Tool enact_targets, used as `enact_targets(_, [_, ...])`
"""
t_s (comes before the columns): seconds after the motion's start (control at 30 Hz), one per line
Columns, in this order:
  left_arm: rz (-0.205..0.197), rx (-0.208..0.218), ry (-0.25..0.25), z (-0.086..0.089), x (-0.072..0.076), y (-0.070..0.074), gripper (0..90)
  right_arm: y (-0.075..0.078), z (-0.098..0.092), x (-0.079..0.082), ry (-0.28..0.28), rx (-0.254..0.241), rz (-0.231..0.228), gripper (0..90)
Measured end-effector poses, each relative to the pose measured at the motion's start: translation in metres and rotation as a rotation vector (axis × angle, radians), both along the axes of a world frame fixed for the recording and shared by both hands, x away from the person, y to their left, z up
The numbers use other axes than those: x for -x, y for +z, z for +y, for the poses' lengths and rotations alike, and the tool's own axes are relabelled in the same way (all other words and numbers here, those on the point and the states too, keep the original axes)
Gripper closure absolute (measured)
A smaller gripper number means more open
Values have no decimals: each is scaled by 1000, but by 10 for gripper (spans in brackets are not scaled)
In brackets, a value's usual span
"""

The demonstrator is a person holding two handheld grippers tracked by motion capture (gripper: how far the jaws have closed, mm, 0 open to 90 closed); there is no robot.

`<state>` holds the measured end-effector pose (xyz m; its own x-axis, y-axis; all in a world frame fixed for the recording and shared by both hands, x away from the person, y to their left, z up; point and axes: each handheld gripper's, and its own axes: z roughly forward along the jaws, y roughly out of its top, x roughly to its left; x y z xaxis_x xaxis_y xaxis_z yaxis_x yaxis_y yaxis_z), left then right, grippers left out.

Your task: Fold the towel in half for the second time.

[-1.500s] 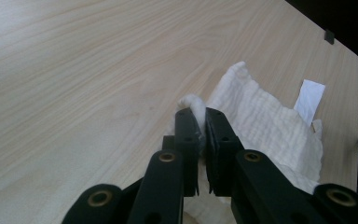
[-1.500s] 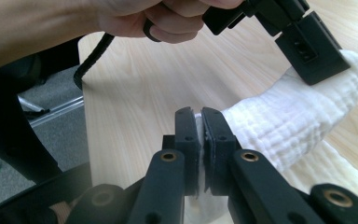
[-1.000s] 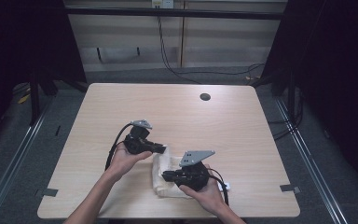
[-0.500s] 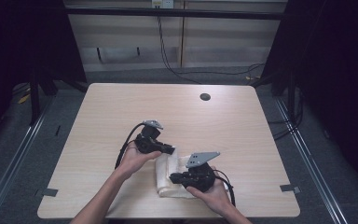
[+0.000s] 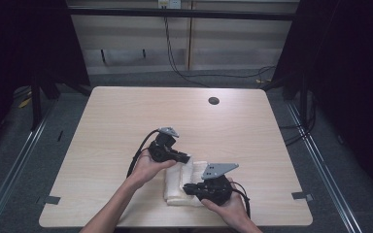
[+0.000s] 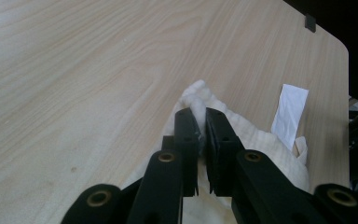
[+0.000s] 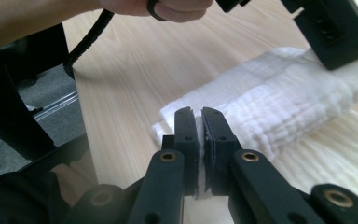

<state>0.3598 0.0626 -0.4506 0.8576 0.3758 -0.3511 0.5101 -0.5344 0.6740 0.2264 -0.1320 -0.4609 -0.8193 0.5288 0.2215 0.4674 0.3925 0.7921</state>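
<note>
A white folded towel (image 5: 178, 183) lies on the wooden table (image 5: 121, 121) near its front edge. My left gripper (image 5: 186, 158) sits at the towel's far end, shut on a bunched corner of it. In the left gripper view the jaws (image 6: 200, 120) pinch the towel (image 6: 261, 144) between them, and a white label (image 6: 289, 114) sticks out beyond it. My right gripper (image 5: 187, 188) is at the near end, shut on the towel's edge. In the right gripper view the closed jaws (image 7: 199, 117) hold the layered edge of the towel (image 7: 279, 109), with the left gripper (image 7: 331, 32) on its far end.
A small dark round hole (image 5: 213, 101) is in the tabletop at the back. Tape marks sit at the front left (image 5: 51, 199) and front right (image 5: 301, 195) corners. Dark floor and metal rails surround the table.
Both hands have shifted to the right along the table, each still pinching its end of the towel, and the towel has slid a little right with them.
</note>
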Motion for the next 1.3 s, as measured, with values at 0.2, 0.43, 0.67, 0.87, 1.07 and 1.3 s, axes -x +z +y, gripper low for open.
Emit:
enact_targets(0.2, [15,-3,-5,-7,-2,-4,846,-2,-13,5,-39,11,-3,856])
enact_targets(0.43, [40,-48,-32,-24,-3,-14,846,-10,-19,8,-49,47,12,855])
enact_targets(0.67, [64,-54,-31,-35,-5,-25,833,-21,-24,10,-65,82,23,843])
enact_targets(0.87, [80,-39,-26,-38,-6,-29,770,-24,-30,11,-96,99,33,751])
enact_targets(1.07, [66,30,-41,-38,-6,-23,646,-21,-36,13,-148,123,23,512])
enact_targets(1.3, [62,36,-20,-32,-7,-16,565,-19,-43,11,-193,108,32,424])
